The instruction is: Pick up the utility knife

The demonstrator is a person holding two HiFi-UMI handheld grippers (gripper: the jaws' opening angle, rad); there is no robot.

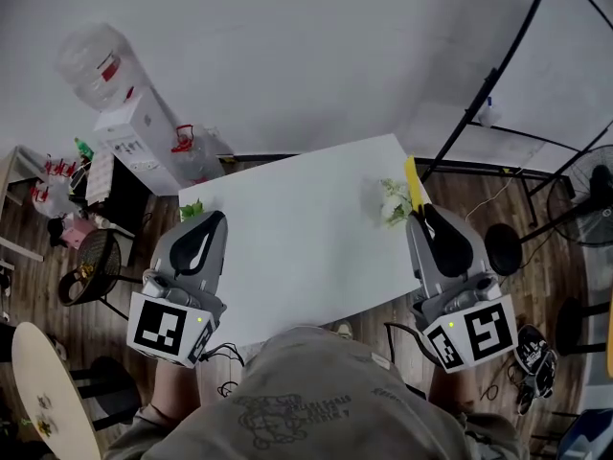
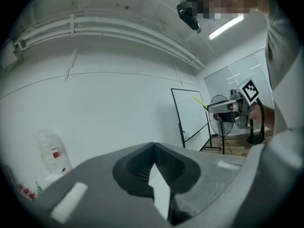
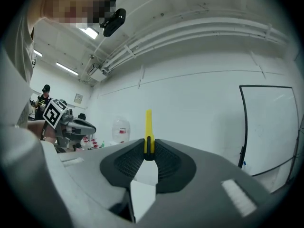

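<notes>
The yellow utility knife [image 1: 414, 182] sticks out from the tips of my right gripper [image 1: 421, 213], which is shut on it and held up above the right edge of the white table [image 1: 297, 247]. In the right gripper view the knife [image 3: 148, 129] stands upright, pinched between the jaws of the right gripper [image 3: 149, 151]. My left gripper [image 1: 213, 218] hovers over the table's left edge. In the left gripper view the jaws of the left gripper [image 2: 153, 145] meet at the tips with nothing between them. That view also shows the right gripper [image 2: 232, 109] with the knife [image 2: 199, 101].
Two small leafy plants [image 1: 393, 201] [image 1: 192, 209] sit on the table near either gripper. A water dispenser [image 1: 134, 132] stands at the back left, a black whiteboard frame [image 1: 498, 84] and a fan [image 1: 596, 190] at the right, a round table [image 1: 43, 391] at the lower left.
</notes>
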